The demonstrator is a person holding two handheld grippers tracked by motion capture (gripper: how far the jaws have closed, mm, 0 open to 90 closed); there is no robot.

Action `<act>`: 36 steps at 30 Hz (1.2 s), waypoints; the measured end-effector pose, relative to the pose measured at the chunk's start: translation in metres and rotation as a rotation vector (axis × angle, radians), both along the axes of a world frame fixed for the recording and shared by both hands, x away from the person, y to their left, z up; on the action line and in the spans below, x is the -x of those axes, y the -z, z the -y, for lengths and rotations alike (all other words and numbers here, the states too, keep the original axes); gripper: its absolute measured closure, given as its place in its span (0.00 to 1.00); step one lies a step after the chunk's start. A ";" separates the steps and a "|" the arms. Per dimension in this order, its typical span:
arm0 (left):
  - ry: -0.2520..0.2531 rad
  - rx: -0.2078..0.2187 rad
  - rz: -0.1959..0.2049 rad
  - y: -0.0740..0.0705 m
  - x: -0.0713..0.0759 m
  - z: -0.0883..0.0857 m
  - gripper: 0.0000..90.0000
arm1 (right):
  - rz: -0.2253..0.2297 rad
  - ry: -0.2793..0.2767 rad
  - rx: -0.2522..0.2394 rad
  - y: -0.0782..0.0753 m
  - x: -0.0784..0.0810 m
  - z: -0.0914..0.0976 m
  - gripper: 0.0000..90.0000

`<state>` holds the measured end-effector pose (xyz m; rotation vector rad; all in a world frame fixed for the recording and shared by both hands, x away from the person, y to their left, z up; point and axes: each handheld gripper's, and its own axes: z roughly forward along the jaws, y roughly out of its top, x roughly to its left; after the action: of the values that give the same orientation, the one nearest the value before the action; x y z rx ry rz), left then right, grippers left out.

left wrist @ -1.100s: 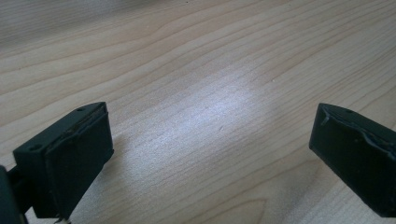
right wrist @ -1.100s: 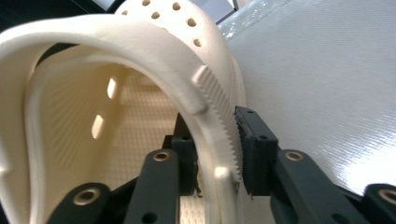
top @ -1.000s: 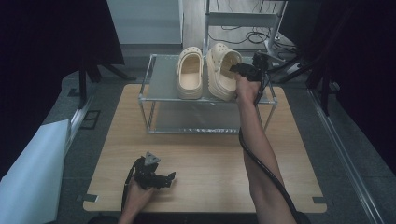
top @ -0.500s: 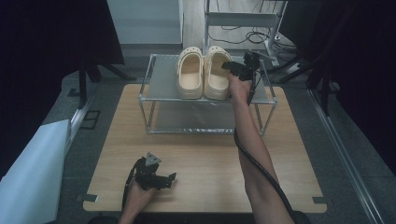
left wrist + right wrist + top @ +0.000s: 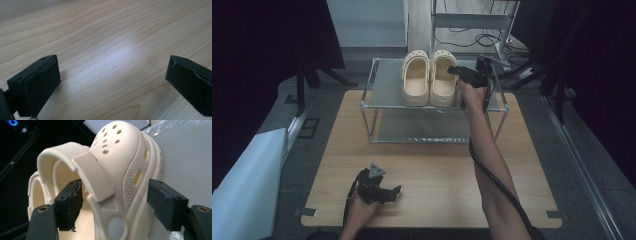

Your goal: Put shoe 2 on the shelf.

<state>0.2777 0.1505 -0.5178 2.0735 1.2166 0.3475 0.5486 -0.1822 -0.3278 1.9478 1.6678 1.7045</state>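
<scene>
The cream foam clog (image 5: 117,170), light and springy, sits atop the metal wire shelf (image 5: 382,95), its side wall between the right gripper's (image 5: 115,207) just-opened, non-pressing jaws; left gripper (image 5: 112,82) rests open over the wooden table (image 5: 105,37)

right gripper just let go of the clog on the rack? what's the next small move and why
Probably draw the right gripper straight back off the right clog. Its jaws have just been opening: they straddle the clog's side wall with a gap at the outer pad, so nothing is gripped. The clog sits flat on the rack's top shelf beside the left clog, so the placing looks done. The left gripper idles open over the table.
</scene>
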 end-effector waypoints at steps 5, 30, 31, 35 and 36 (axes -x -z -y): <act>0.002 0.000 -0.004 0.001 0.000 0.001 0.00 | 0.030 -0.075 -0.014 0.001 0.009 0.010 0.26; 0.000 -0.006 0.003 0.000 0.000 0.003 0.00 | 0.143 -0.260 0.108 -0.006 0.062 0.045 0.22; 0.000 -0.005 0.003 0.000 0.000 0.003 0.00 | 0.146 -0.266 0.107 -0.005 0.065 0.047 0.22; -0.003 -0.001 0.004 0.000 0.000 0.002 0.00 | 0.149 -0.285 0.091 0.000 0.073 0.051 0.21; -0.004 0.003 0.003 -0.001 0.000 0.001 0.00 | 0.151 -0.290 0.088 0.001 0.075 0.052 0.21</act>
<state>0.2780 0.1495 -0.5171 2.0677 1.2190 0.3502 0.4733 -0.2343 -0.3288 1.5588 2.0074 1.7804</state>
